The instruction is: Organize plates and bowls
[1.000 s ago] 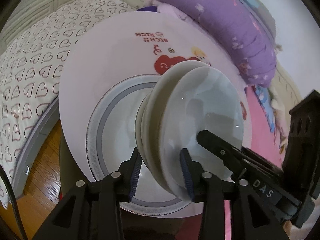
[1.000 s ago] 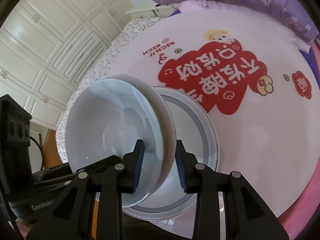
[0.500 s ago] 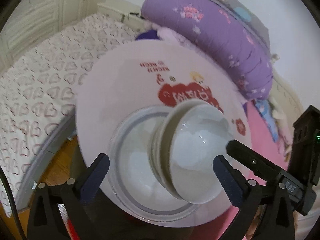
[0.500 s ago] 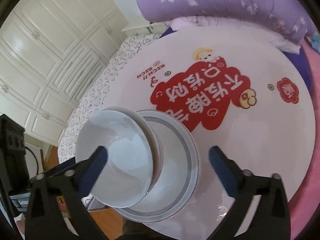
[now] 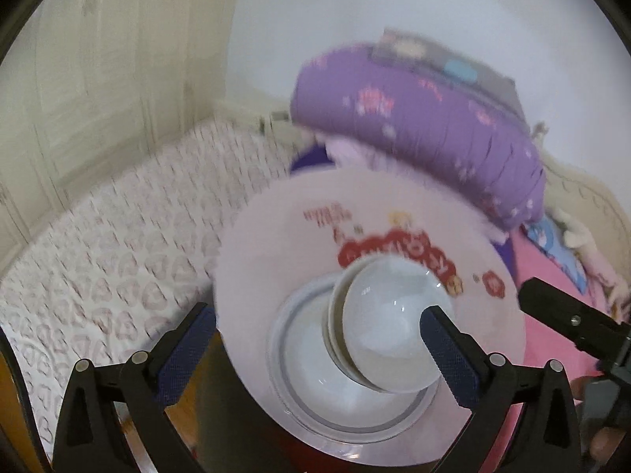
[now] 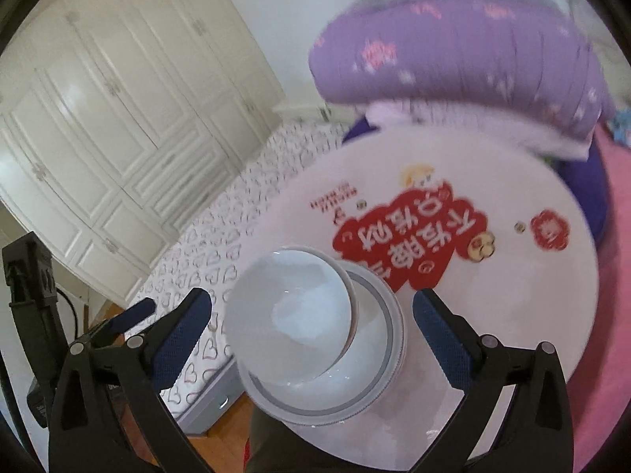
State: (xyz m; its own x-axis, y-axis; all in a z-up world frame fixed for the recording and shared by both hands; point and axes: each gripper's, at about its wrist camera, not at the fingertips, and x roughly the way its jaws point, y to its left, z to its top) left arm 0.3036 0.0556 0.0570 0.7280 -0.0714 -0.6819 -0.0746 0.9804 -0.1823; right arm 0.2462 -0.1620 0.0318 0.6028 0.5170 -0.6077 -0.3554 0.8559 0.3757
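Bowls (image 6: 292, 307) nested, tilted, on ringed plate (image 6: 378, 358) at tabletop (image 6: 552, 315) edge. Left gripper (image 5: 315, 339) fingers wide apart, empty. Right gripper (image 6: 311, 327) same; no contact w/ bowls.

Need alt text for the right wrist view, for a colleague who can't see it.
Two nested white bowls sit tilted in a grey-rimmed plate near the edge of a round white table with a red printed design. The right gripper hangs above with jaws wide open, holding nothing. A purple quilt lies behind.
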